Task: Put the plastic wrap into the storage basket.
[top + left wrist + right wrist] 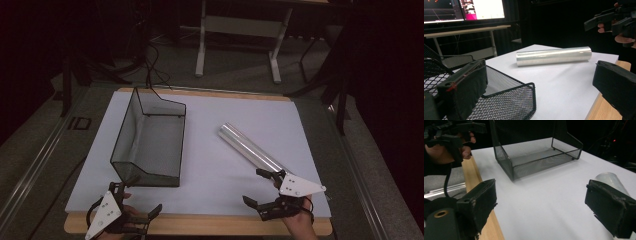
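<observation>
Both grippers open, roll beside the right one

So, in the high view we see the right gripper (264, 187) at the lower right of the frame, jaws spread wide with nothing between them. The clear roll (250, 147) lies on the white mat (210, 125), running diagonally from the middle of the frame down toward the lower right. Its near end sits just beside the right gripper's upper jaw; we cannot tell whether they touch. In the right gripper view the roll (611, 181) peeks out at the right edge, behind the right-hand jaw, not in the gap.

We see the left gripper (136, 200) at the lower left of the high view, at the mat's near edge, jaws also spread and holding nothing. One jaw is just at the near corner of the black mesh tray (150, 137), which stands left of centre, well apart from the roll. In the left gripper view the roll (553, 56) lies across the middle of the frame, well apart from these jaws, and the mesh tray (506, 97) fills the lower left next to the left-hand jaw. The right gripper (610, 22) shows in the upper right there.
</observation>
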{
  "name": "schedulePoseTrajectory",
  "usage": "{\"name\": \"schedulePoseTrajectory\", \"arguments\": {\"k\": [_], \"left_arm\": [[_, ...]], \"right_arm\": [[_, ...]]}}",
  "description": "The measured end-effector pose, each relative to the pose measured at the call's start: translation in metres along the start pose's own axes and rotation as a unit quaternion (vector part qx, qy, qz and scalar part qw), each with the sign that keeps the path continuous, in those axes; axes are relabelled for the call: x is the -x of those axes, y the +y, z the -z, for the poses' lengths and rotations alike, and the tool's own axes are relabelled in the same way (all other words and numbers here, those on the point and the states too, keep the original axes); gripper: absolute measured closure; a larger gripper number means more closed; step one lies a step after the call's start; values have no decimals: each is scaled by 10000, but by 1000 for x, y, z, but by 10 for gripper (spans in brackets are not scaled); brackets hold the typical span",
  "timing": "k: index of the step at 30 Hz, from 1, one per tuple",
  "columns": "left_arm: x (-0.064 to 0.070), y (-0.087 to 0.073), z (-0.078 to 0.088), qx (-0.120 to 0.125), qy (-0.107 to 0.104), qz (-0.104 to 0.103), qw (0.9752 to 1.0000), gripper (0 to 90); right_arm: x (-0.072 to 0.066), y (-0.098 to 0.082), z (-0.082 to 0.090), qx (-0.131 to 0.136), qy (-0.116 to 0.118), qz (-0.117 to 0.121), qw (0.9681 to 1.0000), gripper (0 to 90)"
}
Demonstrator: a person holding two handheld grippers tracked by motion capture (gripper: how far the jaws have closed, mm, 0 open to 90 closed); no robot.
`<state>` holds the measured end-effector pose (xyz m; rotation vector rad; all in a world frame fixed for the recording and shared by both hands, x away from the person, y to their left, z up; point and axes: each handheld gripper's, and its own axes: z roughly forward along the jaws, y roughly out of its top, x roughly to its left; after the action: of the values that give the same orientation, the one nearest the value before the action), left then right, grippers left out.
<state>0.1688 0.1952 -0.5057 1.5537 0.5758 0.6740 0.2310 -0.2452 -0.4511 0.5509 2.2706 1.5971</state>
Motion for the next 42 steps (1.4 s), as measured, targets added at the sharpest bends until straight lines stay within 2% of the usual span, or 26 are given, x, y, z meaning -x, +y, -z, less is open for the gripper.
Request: {"name": "schedulePoseTrajectory", "arguments": {"k": [6,9,12,17,18,21,26,30,33,37,39,40,42], "left_arm": [[1,0,-1,-4,-22,-18,10000,0],[1,0,-1,3,-29,-7,10000,0],[1,0,-2,24,-50,-2,10000,1],[2,0,-3,20,-58,-27,10000,0],[3,0,-3,26,-68,-21,10000,0],[3,0,-3,26,-67,-33,10000,0],[5,1,-3,43,-89,-39,9999,0],[6,1,-3,49,-107,-29,9999,0],[6,1,-3,61,-114,-15,9999,0],[6,3,-2,12,-234,101,9997,1],[7,2,-2,14,-236,69,9997,1],[7,2,-2,22,-221,57,9997,1],[7,2,-3,4,-209,74,9998,1]], "right_arm": [[-2,6,5,71,13,259,9996,102],[-5,12,7,-64,138,223,9996,102],[-5,19,10,13,150,164,9998,98],[-6,33,15,187,-84,145,9997,95],[-5,36,16,179,-41,184,9997,95],[-4,40,16,149,-102,280,9994,95],[5,52,11,66,-89,393,9992,95],[10,58,3,61,-181,502,9986,90],[13,60,1,51,-153,473,9987,90],[24,64,-5,48,-252,515,9983,90],[29,65,-6,-11,-265,491,9984,96],[31,65,-6,38,-329,469,9984,96],[37,66,-8,-41,-427,468,9980,95]]}}
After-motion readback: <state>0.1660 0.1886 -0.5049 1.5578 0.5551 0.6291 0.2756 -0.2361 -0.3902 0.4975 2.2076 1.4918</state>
